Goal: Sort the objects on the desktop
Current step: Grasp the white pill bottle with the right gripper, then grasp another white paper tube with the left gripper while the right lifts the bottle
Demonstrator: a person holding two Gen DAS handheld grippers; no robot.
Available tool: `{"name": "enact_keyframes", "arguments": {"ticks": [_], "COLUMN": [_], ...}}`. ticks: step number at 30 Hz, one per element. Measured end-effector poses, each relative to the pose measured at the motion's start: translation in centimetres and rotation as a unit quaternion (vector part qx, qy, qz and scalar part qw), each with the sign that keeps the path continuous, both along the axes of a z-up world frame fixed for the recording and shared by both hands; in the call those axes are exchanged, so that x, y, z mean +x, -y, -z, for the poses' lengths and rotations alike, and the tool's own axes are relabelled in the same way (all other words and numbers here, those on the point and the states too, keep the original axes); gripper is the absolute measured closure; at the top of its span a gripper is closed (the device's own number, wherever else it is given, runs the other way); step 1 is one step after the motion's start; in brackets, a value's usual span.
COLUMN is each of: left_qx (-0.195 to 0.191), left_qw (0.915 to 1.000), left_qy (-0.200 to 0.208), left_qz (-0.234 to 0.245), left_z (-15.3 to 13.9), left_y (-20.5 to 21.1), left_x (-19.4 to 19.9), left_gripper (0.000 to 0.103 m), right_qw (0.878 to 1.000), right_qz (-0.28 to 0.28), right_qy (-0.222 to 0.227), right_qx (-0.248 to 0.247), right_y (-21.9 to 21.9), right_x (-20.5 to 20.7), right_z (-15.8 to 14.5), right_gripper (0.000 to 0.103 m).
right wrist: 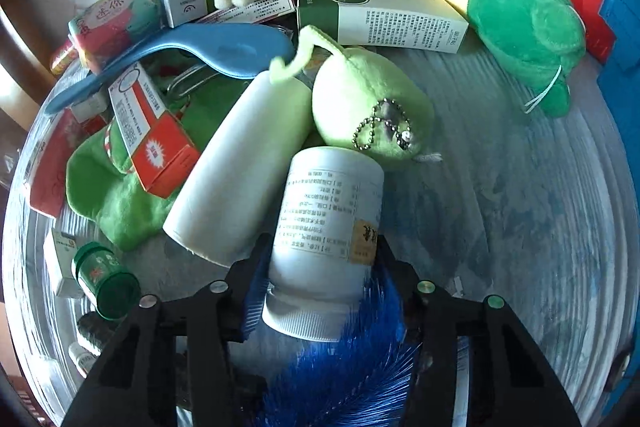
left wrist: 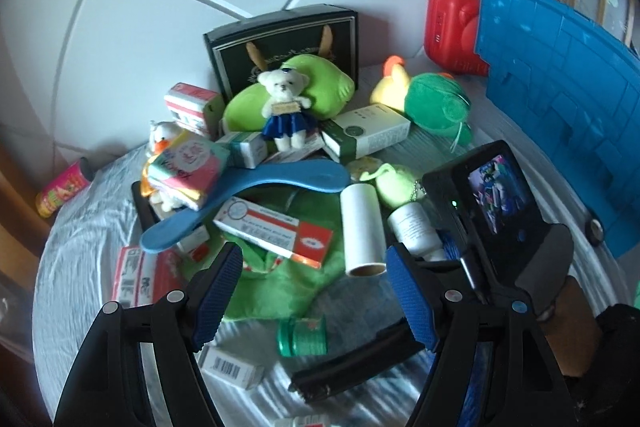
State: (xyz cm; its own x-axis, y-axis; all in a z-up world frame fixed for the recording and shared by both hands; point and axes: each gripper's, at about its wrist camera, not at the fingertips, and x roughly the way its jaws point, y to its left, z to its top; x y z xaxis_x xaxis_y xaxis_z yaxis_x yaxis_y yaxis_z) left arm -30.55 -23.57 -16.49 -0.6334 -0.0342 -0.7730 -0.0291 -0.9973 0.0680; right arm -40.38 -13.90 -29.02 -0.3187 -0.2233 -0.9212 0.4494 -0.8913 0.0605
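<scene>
Beyond both pairs of fingers, the heap of desktop objects is barely sorted: judging by how it lies, almost everything is left to do. Largest, past the left gripper's (left wrist: 314,291) fingertips, a big green plush (left wrist: 280,287) lies flat with a red-and-white carton (left wrist: 276,233) on it. Further out a blue shoehorn-like paddle (left wrist: 248,199) spans the pile, and behind it a lime plush (left wrist: 288,87) with a small white bear (left wrist: 282,107) leans on a dark framed box (left wrist: 280,39). To the far right of those fingers sit a dark green plush (left wrist: 440,103), a red case (left wrist: 452,27) and a blue panel (left wrist: 560,107).

The left gripper's fingers stand wide with nothing between them. Just off their right fingertip lies a white paper roll (left wrist: 362,231); nearer the wrist are a small green jar (left wrist: 304,337) and a black strip (left wrist: 352,367).

The right gripper (right wrist: 320,283) has its fingers drawn in around a white pill bottle (right wrist: 328,239), cap toward the wrist, with blue bristles (right wrist: 360,355) beneath; the pads appear to press its sides. Against the bottle's far end rests a pale green plush keychain (right wrist: 368,107), and the paper roll (right wrist: 240,167) lies just to its left.

Room is tight on the left of these fingers. To their right the cloth-covered tabletop (right wrist: 520,207) is bare, curving to its edge, so lifting out that way looks safest.
</scene>
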Motion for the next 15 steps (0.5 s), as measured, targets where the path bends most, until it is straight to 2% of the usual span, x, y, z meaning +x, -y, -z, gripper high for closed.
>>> {"name": "enact_keyframes", "arguments": {"ticks": [4, 7, 11, 12, 13, 15], "left_qx": [0.010, 0.031, 0.040, 0.038, 0.037, 0.031], "left_qw": [0.9991, 0.9969, 0.9945, 0.9940, 0.9934, 0.9923], "left_qy": [0.027, 0.067, 0.094, 0.101, 0.108, 0.120], "left_qz": [0.030, 0.026, 0.025, 0.020, 0.014, 0.003], "left_z": [2.7, 5.5, 8.6, 9.3, 10.0, 11.3], "left_y": [-1.6, -2.1, -3.3, -3.4, -3.5, -3.6], "left_x": [-4.3, -7.0, -8.6, -8.8, -9.0, -9.3], "left_gripper": [0.028, 0.029, 0.030, 0.037, 0.049, 0.056], "right_qw": [1.000, 1.000, 0.999, 0.999, 0.999, 0.999], "right_qz": [-0.009, -0.005, -0.003, -0.004, -0.004, -0.007], "right_qy": [-0.012, -0.023, -0.025, -0.026, -0.026, -0.026], "right_qx": [-0.007, -0.016, -0.026, -0.029, -0.031, -0.035], "right_y": [-2.5, -4.5, -6.1, -6.4, -6.6, -7.1], "right_x": [0.4, 0.5, 0.6, 0.7, 0.8, 1.1], "right_z": [-0.6, -1.1, -1.2, -1.2, -1.2, -1.0], "right_gripper": [0.055, 0.055, 0.055, 0.055, 0.055, 0.055]}}
